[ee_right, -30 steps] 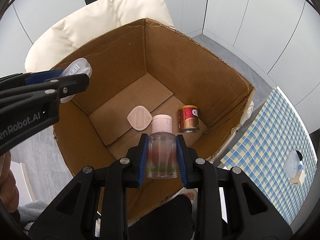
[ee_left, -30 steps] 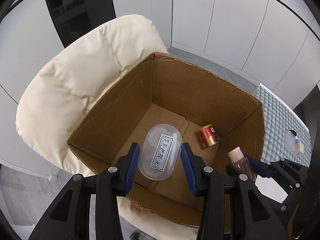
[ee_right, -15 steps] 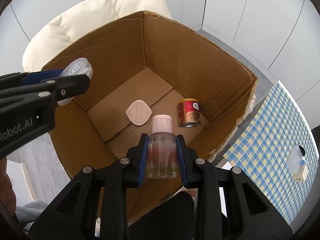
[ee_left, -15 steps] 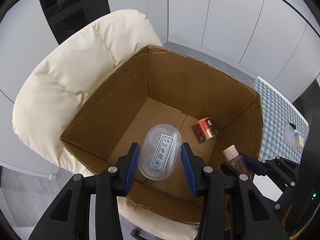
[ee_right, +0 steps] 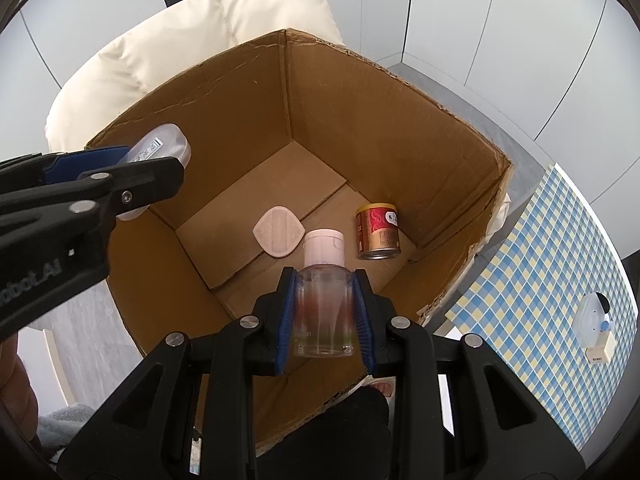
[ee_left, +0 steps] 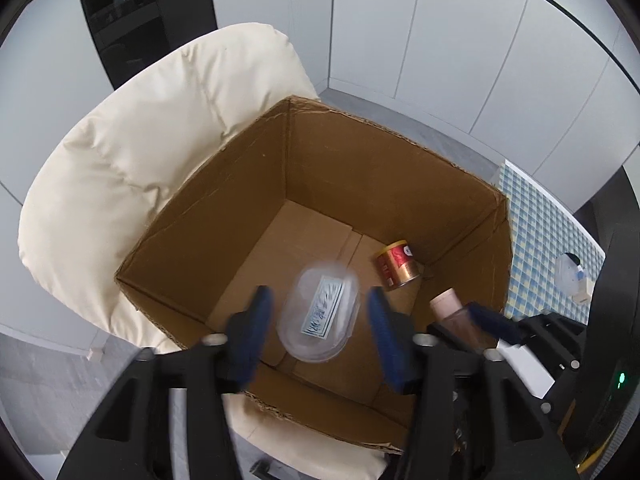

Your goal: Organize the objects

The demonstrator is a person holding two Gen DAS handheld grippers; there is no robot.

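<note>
We hold 2 grippers over an open cardboard box (ee_left: 400, 184) that sits on a cream cushioned chair (ee_left: 160, 152).

Left gripper (ee_left: 318, 322): jaws opening, blue pads clear of the clear plastic tub (ee_left: 318, 314) on both sides. The tub shows motion blur and sits between the pads with daylight either side, so we judge it released and dropping. Its long axis runs roughly along the gripper's pointing line, label up. The box floor lies straight below it.

Right gripper (ee_right: 324, 308): jaws just starting to open, but the pads look to be touching the small clear bottle (ee_right: 323, 300) on both flanks. Bottle upright between them, pink cap (ee_right: 324, 246) pointing away from us along the fingers, over the near part of the box floor.

Already in the box: a red and gold can (ee_right: 377, 230) standing near the right-hand wall, and a flat pale pad (ee_right: 277, 237) on the floor, just left of the bottle's cap in the right wrist view.

Key relation: both loads hang inside the box rim, so each only needs letting go. The bottle's drop line falls between pad and can; we expect it may tip on landing.
</note>
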